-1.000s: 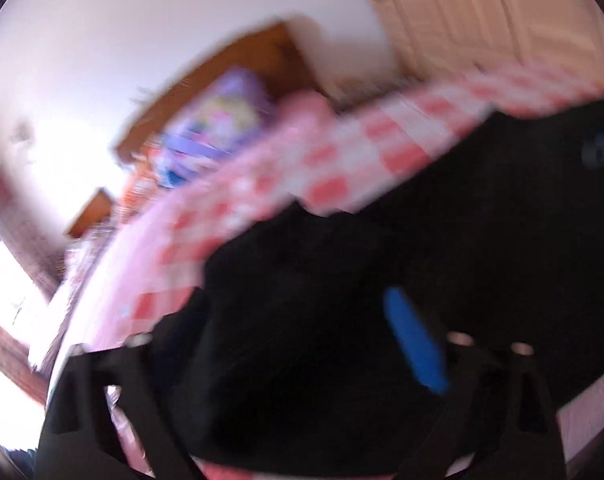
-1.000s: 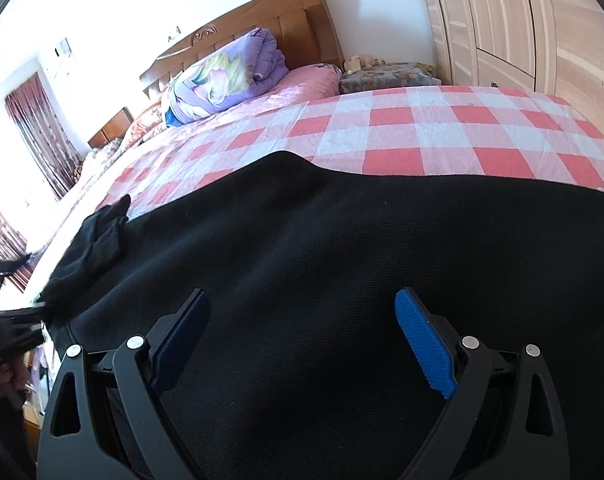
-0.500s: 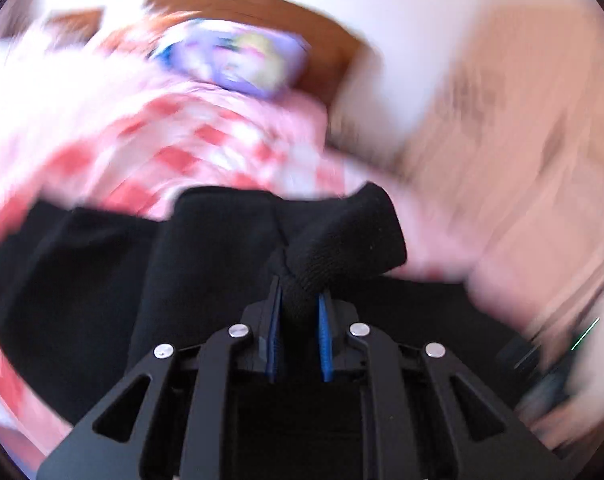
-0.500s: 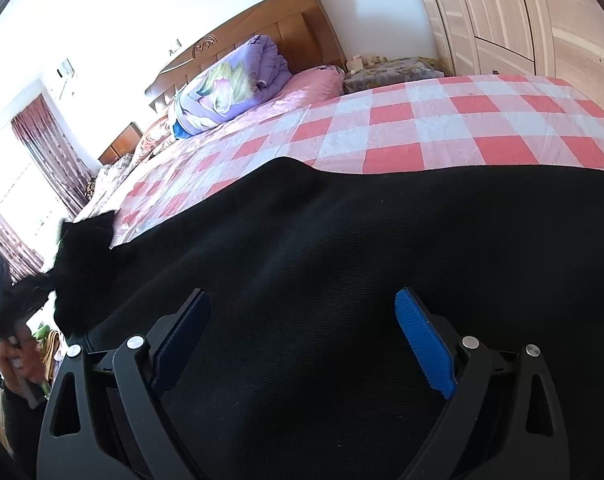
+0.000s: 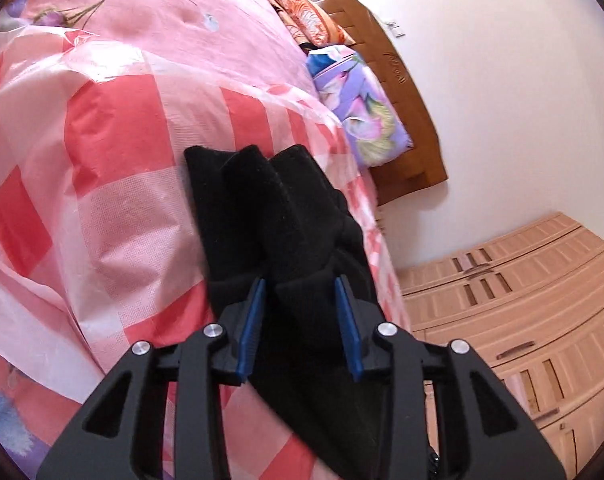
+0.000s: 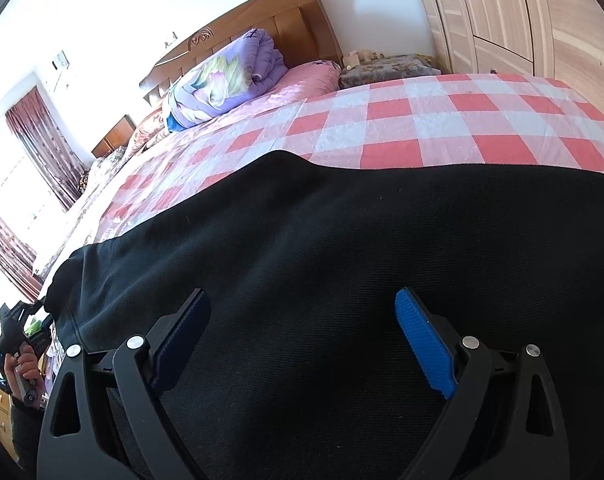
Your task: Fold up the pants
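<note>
— What is your left tool doing?
— Its jaws are opening. You have a bunched fold of the black pants between the blue pads, which stand slightly apart and do not visibly press on the cloth.
— And your right tool?
— Spread wide, hovering over the broad flat stretch of the pants, gripping nothing.
— Where do the pants lie?
— Across the near side of the bed, on the pink checked cover. The end at your left tool sits by the bed's edge.
— What lies farther off?
— A folded purple quilt at the head end, against the wooden headboard. Your hand shows at the bed's near left corner.
</note>
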Motion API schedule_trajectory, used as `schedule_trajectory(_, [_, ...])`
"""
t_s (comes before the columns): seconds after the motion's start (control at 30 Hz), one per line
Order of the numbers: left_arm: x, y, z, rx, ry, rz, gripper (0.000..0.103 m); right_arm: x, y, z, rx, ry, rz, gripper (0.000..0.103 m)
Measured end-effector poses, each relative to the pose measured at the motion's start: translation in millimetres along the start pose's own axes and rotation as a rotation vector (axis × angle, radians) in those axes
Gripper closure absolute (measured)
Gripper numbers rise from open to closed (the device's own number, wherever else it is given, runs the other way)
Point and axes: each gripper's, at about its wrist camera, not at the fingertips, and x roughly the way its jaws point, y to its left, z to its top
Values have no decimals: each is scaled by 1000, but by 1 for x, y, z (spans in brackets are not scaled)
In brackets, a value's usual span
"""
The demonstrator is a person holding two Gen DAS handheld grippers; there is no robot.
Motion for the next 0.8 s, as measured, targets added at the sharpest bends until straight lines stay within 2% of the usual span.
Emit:
schedule_trajectory(0.07, [-4, -4, -4, 21, 3, -12, 52, 0, 0, 0, 1, 1, -2, 12])
schedule_trajectory(0.13, [-2, -13, -9, 51, 18, -25, 36, 0, 0, 0, -1, 2, -4, 12])
schedule_trajectory(0.2, [0, -19, -13, 76, 19, -21, 29, 0, 0, 0, 0, 2, -3, 12])
schedule_trajectory(0.27, [8, -18, -13, 86, 21, 18, 34, 0, 0, 0, 1, 1, -1, 12])
schedule_trajectory(0.33, [17, -14, -15, 86, 55, 32, 94, 0, 0, 0, 3, 0, 1, 12])
schedule_trajectory(0.43, [16, -17, -12, 98, 63, 22, 96, 0, -1, 0, 10, -2, 9, 12])
schedule_trajectory(0.53, [-6, -26, -6, 72, 51, -92, 96, 0, -2, 1, 13, -3, 11, 12])
schedule_trajectory(0.57, [-9, -24, -3, 49, 55, -106, 96, 0, -2, 1, 13, -4, 11, 12])
schedule_trajectory(0.63, [-6, -21, 2, 60, 88, -44, 96, -1, -2, 0, 13, -5, 12, 12])
schedule_trajectory(0.67, [2, -19, 2, 92, 118, 38, 96, -1, -2, 0, 15, -6, 14, 12])
schedule_trajectory(0.73, [20, -9, -1, 122, 170, 155, 94, -1, -3, 0, 18, -7, 16, 12])
schedule_trajectory(0.77, [26, -4, -2, 134, 180, 175, 92, -1, -3, 1, 19, -7, 16, 12])
schedule_trajectory(0.8, [28, 0, -3, 143, 176, 164, 92, -1, -3, 1, 18, -6, 15, 12])
